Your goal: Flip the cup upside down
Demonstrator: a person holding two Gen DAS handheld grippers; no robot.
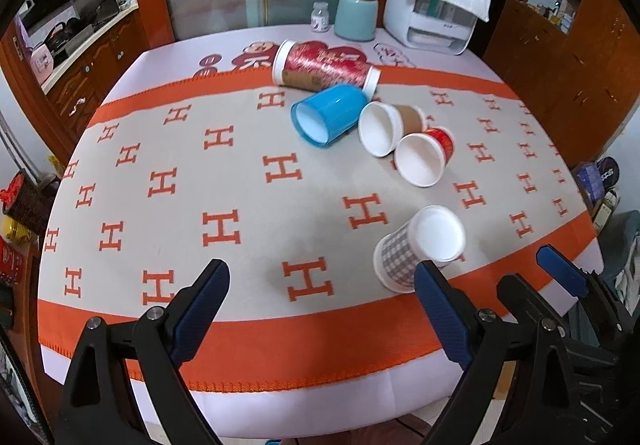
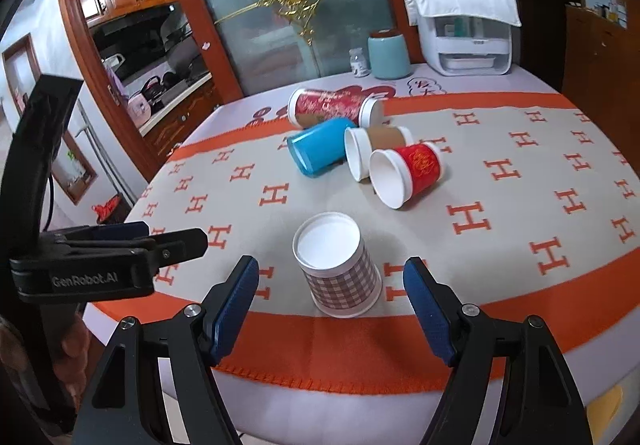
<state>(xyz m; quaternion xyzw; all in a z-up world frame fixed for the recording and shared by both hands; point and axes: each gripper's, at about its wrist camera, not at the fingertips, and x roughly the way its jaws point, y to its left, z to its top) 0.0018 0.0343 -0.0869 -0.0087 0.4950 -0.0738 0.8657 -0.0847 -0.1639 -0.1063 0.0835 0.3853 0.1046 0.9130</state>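
plaid paper, white-bottomed: the plaid cup (image 2: 339, 269) stands mouth-down on the cloth (image 2: 500, 229), its flat base up and its wider rim on the orange border band. so this one looks already flipped, judging by how it sits. its long axis runs near vertical, perhaps leaning a touch.

the right gripper (image 2: 332, 285) is released, jaws spread wide, and the plaid cup sits squarely between the two blue pads (image 2: 236, 309), just ahead of them, touching neither. the left gripper (image 1: 322, 287) is also spread wide and holds nothing; from it the plaid cup (image 1: 416, 249) lies off toward its right pad, near that tip rather than centred. the right hand is plainly the nearer and better lined up.

beyond the plaid cup, further from the jaws, four more lie on their sides in a cluster: a red cup (image 2: 408, 173) nearest, mouth toward the camera, a brown cup (image 2: 372, 149) touching it, a blue cup (image 2: 318, 147) beside that, and a long red tube (image 2: 334, 107) behind them all.

if more flipping is due, the red cup seems the likely next reach: its axis lies flat, pointing roughly back toward the right jaws.
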